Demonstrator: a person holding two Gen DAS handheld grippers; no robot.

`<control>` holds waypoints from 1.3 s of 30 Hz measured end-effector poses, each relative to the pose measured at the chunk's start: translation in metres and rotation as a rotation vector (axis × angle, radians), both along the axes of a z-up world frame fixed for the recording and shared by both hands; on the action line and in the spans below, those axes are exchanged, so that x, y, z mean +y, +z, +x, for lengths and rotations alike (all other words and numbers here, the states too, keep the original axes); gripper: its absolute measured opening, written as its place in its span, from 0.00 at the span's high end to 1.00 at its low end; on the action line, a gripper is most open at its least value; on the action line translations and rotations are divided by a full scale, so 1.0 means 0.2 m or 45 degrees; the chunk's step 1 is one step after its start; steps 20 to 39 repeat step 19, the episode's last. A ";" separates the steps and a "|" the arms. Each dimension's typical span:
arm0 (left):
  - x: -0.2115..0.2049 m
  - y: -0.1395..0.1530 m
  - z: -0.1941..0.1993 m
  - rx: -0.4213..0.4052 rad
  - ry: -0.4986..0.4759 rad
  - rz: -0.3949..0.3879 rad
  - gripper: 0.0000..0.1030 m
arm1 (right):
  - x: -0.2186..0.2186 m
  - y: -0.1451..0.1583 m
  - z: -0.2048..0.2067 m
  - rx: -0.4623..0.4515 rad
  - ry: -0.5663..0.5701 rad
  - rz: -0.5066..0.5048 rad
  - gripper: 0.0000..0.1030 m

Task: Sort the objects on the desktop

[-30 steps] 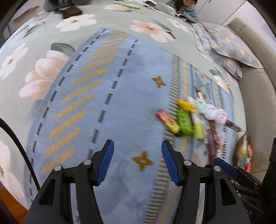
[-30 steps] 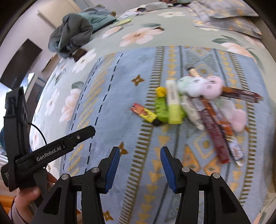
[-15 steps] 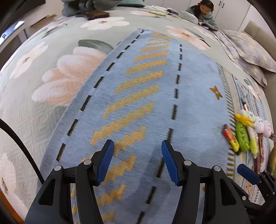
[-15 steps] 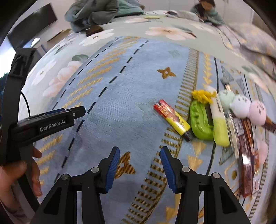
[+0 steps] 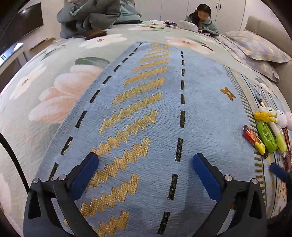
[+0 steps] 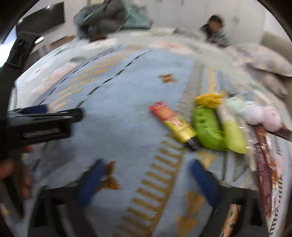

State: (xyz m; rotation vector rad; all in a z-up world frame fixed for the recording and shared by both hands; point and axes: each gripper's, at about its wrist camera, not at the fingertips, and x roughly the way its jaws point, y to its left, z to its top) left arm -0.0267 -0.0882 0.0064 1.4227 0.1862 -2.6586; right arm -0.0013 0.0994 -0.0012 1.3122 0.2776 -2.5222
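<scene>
Left gripper (image 5: 145,165): jaws spread wide, having just been opening; nothing lies between the blue pads, only the blue rug (image 5: 164,113) with its gold zigzag band and black dashes. The gripper hangs above the rug, angled downward.

Right gripper (image 6: 146,171): jaws likewise spread wide, having just been opening, with nothing between them. The right wrist view is motion-blurred, so fine detail cannot be read. In that view the left gripper appears at 9 o'clock, with part of the hand (image 6: 12,175) that carries it at 8 o'clock.

Task items: a row lying on the rug, ahead of the right gripper toward 1 to 3 o'clock and well apart from its pads. From nearest the gripper's line outward:
- red-and-yellow wrapper (image 6: 172,123), lying diagonally;
- green plastic item (image 6: 207,127), just beside the wrapper, with a yellow piece (image 6: 209,99) at its far end;
- white-and-lime tube (image 6: 231,133), touching the green item;
- long dark red packets (image 6: 262,164) at 3 to 4 o'clock;
- pale plush toys (image 6: 259,114) at 2 o'clock.

In the left wrist view the same row sits at 3 o'clock, at the frame edge.

Far field, 12 o'clock: a floral cover (image 5: 60,102) under the rug, a heap of grey-green cloth (image 5: 91,14), a seated person (image 5: 202,20), and pillows (image 5: 255,49) at 1 o'clock.
</scene>
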 end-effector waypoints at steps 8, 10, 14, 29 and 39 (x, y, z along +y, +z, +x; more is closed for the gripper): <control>-0.01 -0.01 -0.01 0.014 -0.002 0.002 0.00 | 0.03 -0.01 -0.01 0.023 0.002 -0.050 0.00; -0.01 -0.01 -0.01 0.014 -0.001 0.004 0.00 | 0.02 -0.02 -0.01 0.038 0.003 -0.037 0.00; -0.01 -0.01 -0.01 0.013 -0.001 0.007 0.00 | 0.01 -0.02 -0.01 0.050 0.005 -0.029 0.00; 0.00 -0.02 0.00 0.016 -0.003 0.006 0.00 | 0.00 -0.03 -0.01 0.055 0.006 -0.017 0.00; 0.00 -0.02 0.00 0.016 -0.003 0.006 0.00 | 0.00 -0.03 -0.01 0.055 0.006 -0.017 0.00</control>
